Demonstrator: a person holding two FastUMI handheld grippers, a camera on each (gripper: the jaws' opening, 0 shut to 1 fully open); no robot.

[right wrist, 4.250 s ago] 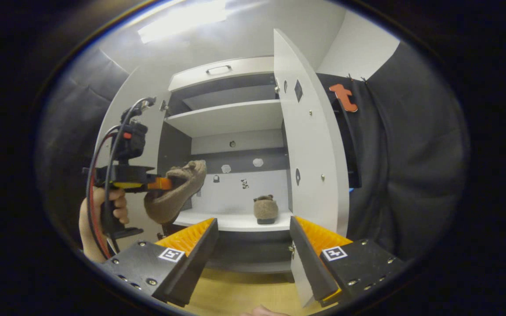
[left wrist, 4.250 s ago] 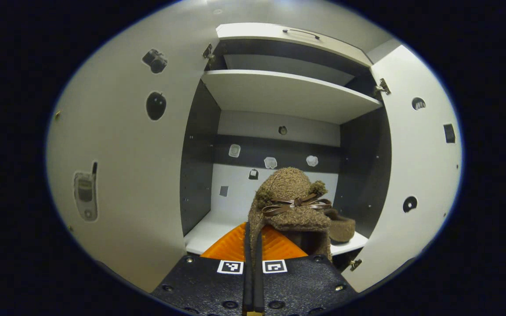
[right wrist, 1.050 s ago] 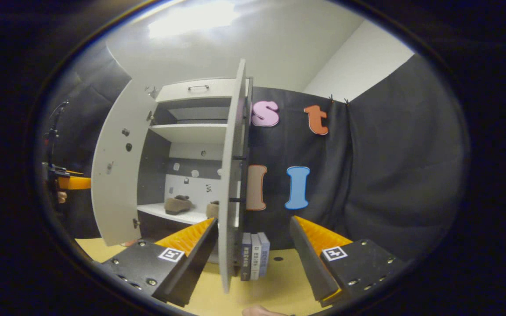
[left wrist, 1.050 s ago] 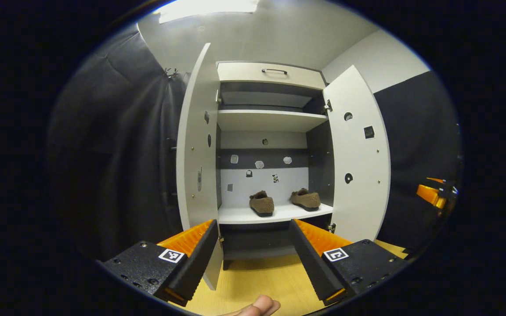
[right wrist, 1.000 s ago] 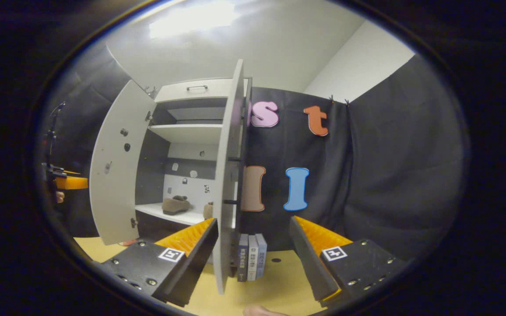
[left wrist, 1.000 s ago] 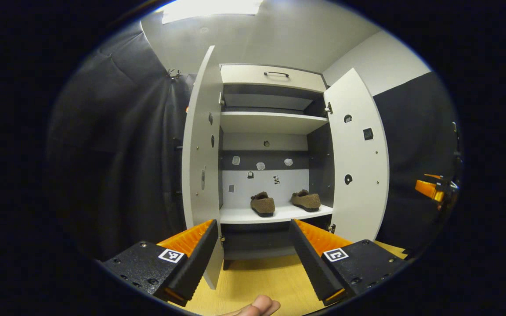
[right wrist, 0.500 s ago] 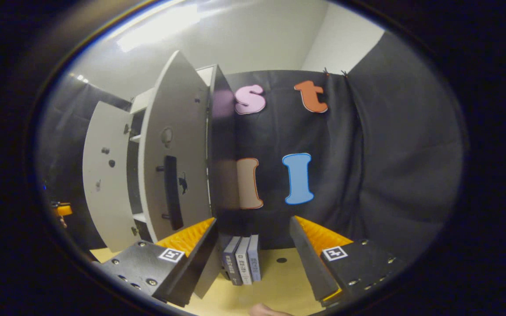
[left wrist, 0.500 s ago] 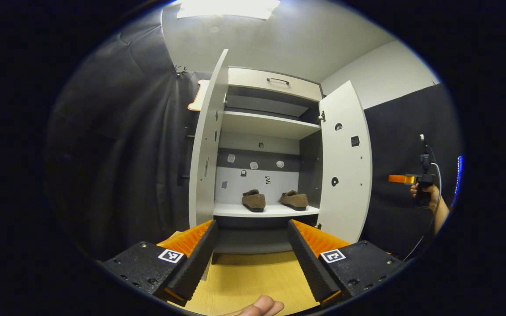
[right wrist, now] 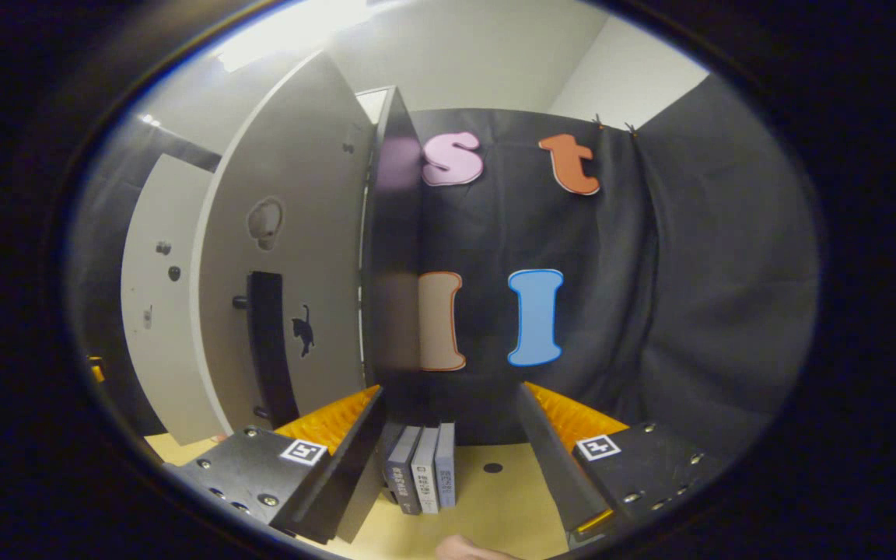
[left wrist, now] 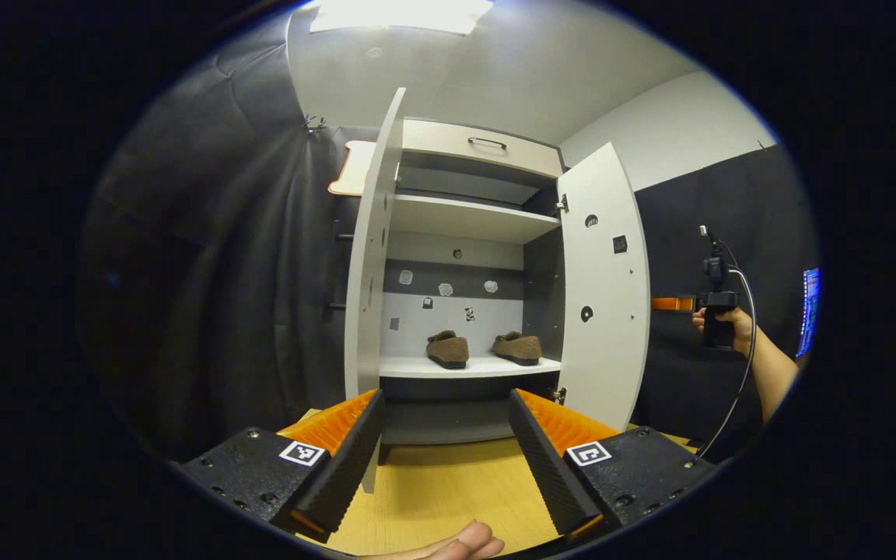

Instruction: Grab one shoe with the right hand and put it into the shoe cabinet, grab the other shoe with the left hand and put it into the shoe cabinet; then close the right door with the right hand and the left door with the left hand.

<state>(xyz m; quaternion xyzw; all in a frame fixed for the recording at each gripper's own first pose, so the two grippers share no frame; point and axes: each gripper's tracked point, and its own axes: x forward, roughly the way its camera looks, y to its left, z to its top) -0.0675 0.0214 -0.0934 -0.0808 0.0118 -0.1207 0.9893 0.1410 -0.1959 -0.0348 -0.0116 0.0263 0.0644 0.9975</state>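
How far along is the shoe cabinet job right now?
Done: both shoes, one and the other, sit on the cabinet's lower shelf. In hand: nothing; the left gripper and right gripper are open, the right one outside the right door, near its handle. Left: close the right door, then the left door.

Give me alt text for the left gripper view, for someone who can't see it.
An open shoe cabinet with both doors swung wide and two brown shoes side by side on its lower shelf. The left tongs gape open in the foreground; at right, a hand holds the right tongs behind the right door.
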